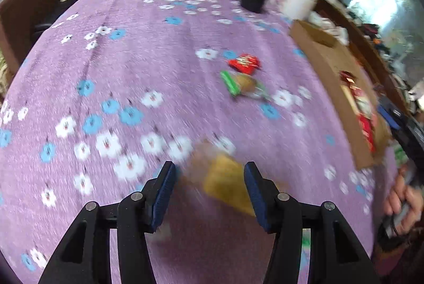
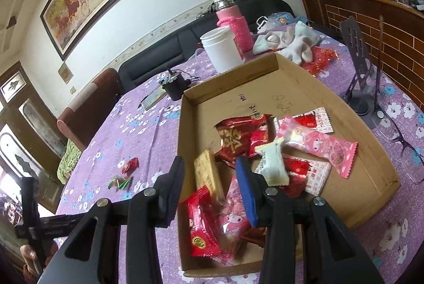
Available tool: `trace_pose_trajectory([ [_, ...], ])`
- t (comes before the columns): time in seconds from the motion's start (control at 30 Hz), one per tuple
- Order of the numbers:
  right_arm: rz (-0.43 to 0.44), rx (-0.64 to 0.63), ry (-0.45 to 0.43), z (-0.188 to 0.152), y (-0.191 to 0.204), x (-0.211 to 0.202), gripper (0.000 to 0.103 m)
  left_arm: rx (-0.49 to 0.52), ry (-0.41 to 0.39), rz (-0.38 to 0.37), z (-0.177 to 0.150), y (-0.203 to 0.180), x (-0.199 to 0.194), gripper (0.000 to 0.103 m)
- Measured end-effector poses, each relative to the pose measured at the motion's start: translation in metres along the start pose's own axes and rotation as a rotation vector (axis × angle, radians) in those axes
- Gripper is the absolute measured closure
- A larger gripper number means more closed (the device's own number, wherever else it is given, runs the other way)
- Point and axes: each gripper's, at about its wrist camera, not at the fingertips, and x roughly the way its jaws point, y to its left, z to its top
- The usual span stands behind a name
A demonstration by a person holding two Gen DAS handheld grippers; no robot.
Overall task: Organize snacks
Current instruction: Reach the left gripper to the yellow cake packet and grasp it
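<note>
Over the purple cloth (image 1: pixel 159 77), I am keeping my left gripper (image 1: pixel 209 193) wide around a blurred yellow snack (image 1: pixel 225 180), pads not touching; my right gripper (image 2: pixel 212 186) is hanging half-open, empty, above the cardboard tray (image 2: pixel 371 164).

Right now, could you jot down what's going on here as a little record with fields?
Surface: purple flowered tablecloth
Container: open cardboard box, holding many wrapped snacks
Loose snacks on the cloth: red packet, green-ended packet
Left gripper: jaws opening, blurred yellow snack between them
Right gripper: open over the box's near end, gripping nothing
Other items: white tub, pink flask, glasses
</note>
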Motion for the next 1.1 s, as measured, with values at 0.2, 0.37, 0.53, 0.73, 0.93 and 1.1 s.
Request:
trace_pose_trajectory([
  [0.2, 0.007, -0.007, 0.014, -0.003, 0.003, 0.002, 0.064, 0.128, -0.099, 0.008, -0.015, -0.019, -0.028, 0.029],
  [0.37, 0.001, -0.002, 0.015, -0.003, 0.001, 0.002, 0.064, 0.359, -0.148, 0.02, -0.001, -0.044, -0.027, 0.029],
  [0.53, 0.001, 0.003, 0.029, -0.003, 0.001, 0.005, 0.064, 0.829, -0.027, 0.128, -0.019, -0.067, -0.024, 0.029],
  [0.73, -0.001, -0.011, 0.042, -0.005, 0.005, 0.009, 0.064, 1.021, 0.109, 0.03, -0.017, -0.074, -0.018, 0.029],
  [0.93, -0.001, 0.005, 0.051, -0.004, 0.0, 0.011, 0.064, 1.073, 0.243, 0.035, -0.012, -0.067, 0.013, 0.029],
  [1.1, 0.002, -0.01, 0.065, -0.006, 0.004, 0.015, 0.064, 1.1, 0.227, 0.024, -0.002, -0.063, 0.014, 0.029],
])
